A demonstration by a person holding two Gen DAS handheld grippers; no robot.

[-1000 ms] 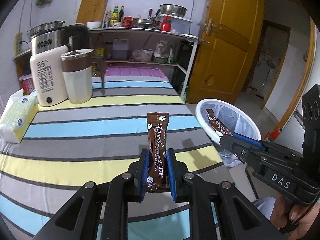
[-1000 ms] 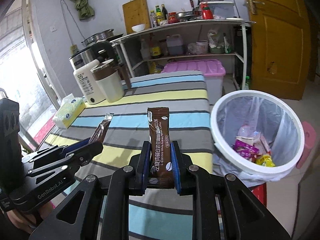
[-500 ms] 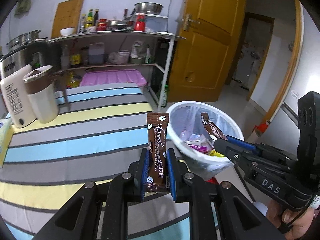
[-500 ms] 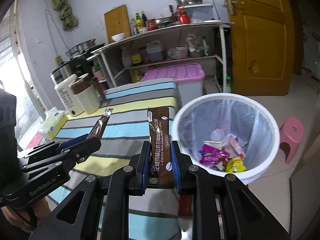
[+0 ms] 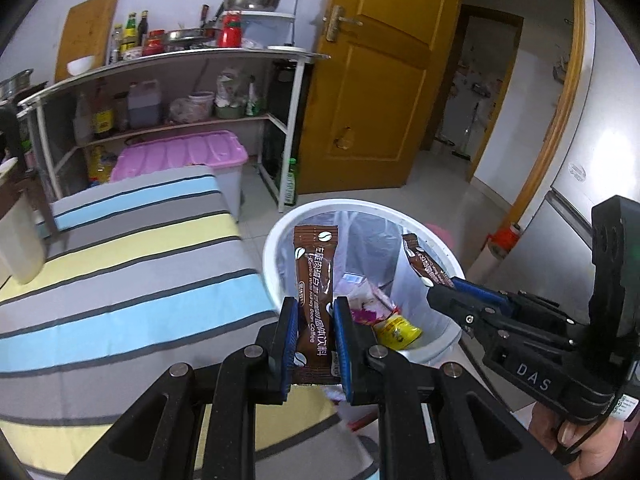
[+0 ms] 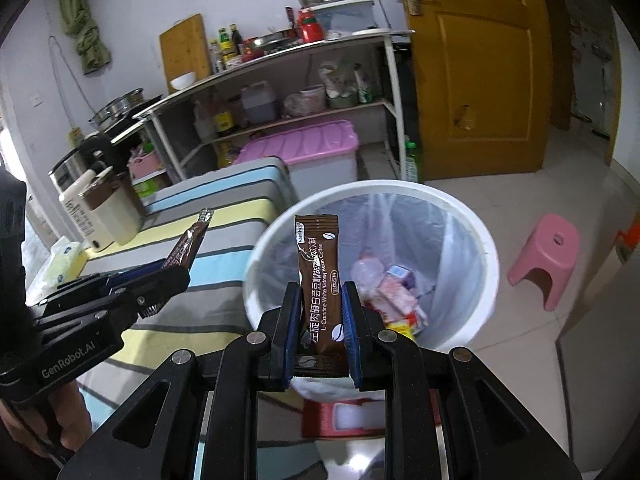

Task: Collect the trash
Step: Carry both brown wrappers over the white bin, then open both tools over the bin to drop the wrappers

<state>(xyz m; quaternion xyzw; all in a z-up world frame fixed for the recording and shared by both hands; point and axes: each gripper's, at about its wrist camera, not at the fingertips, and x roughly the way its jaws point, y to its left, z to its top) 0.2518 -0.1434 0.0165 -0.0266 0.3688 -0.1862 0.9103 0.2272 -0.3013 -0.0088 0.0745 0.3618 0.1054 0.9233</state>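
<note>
Right wrist view shows my right gripper [image 6: 320, 332] clamped on a sachet [image 6: 320, 276] over the bin [image 6: 476, 236], left gripper [image 5: 314, 340] pinching its own sachet [image 5: 314, 276] near the rim, so I'd centre both before releasing.
</note>
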